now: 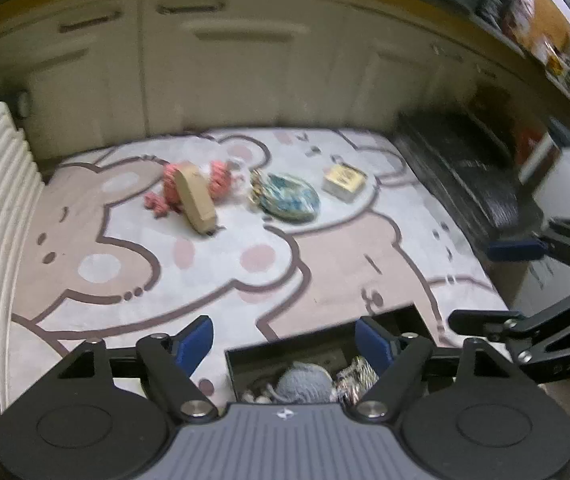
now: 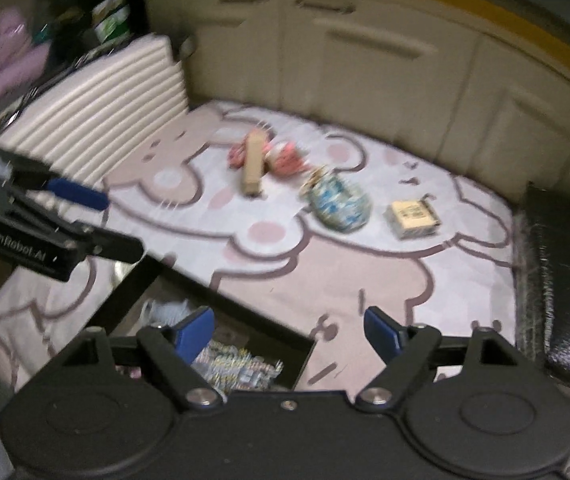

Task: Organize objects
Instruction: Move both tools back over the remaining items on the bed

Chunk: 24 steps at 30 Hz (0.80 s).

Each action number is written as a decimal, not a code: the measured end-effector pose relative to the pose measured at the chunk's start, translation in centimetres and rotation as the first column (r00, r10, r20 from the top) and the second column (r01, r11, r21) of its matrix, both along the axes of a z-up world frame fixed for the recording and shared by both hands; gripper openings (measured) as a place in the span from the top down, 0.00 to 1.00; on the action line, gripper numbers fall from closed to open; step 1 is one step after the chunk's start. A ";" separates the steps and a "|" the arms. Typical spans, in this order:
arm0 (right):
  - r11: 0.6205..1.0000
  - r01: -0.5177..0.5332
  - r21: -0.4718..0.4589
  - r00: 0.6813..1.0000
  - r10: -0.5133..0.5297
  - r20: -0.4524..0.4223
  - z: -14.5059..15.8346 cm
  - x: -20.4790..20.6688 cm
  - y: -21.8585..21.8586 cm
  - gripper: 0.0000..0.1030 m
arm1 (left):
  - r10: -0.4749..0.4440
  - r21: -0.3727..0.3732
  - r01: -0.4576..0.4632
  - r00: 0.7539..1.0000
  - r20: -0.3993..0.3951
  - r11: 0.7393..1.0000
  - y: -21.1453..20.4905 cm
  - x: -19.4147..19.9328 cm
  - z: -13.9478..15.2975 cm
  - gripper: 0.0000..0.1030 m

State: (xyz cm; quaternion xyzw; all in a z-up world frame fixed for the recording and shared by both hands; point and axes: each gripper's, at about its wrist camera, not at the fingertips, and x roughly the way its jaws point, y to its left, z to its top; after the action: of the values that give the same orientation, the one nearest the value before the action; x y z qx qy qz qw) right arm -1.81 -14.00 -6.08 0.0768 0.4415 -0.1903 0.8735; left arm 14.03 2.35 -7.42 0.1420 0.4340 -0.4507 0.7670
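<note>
**Both claws wide above the bear mat**

The left claw [image 1: 285, 340] and right claw [image 2: 289, 334] hang wide and empty over the bear-print mat [image 1: 205, 280]. A black box [image 1: 325, 332] (already holding a grey knitted piece and trinkets) sits at the mat's near edge. Farther back lie a tan case [image 1: 195, 200] on pink cord [image 1: 221, 178], a blue pouch [image 1: 291, 198] and a small yellow box [image 1: 343, 182].
</note>
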 end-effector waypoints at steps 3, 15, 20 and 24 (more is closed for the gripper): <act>0.998 0.060 -0.010 0.998 -0.059 0.037 0.7 -0.1 -0.7 0.17 | 0.047 -0.026 -0.047 0.999 0.009 0.999 0.3 0.6 0.6 0.18; 0.976 0.218 -0.021 0.965 -0.212 0.155 1.9 -0.2 -2.5 0.00 | 0.193 -0.108 -0.182 0.975 0.105 0.977 0.5 1.3 2.7 0.01; 0.965 0.262 -0.021 0.950 -0.254 0.183 1.9 -0.3 -3.2 0.00 | 0.223 -0.120 -0.207 0.965 0.140 0.971 0.5 1.5 2.6 0.00; 0.958 0.285 -0.019 0.937 -0.274 0.218 1.9 -0.5 -3.9 0.00 | 0.246 -0.145 -0.226 0.960 0.136 0.963 0.5 2.0 2.7 0.00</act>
State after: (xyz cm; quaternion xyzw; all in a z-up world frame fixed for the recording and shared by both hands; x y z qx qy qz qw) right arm -2.31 -17.87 -4.18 0.1366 0.3250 -0.3142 0.8814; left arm 16.03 2.81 -4.69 0.0737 0.3578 -0.3707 0.8539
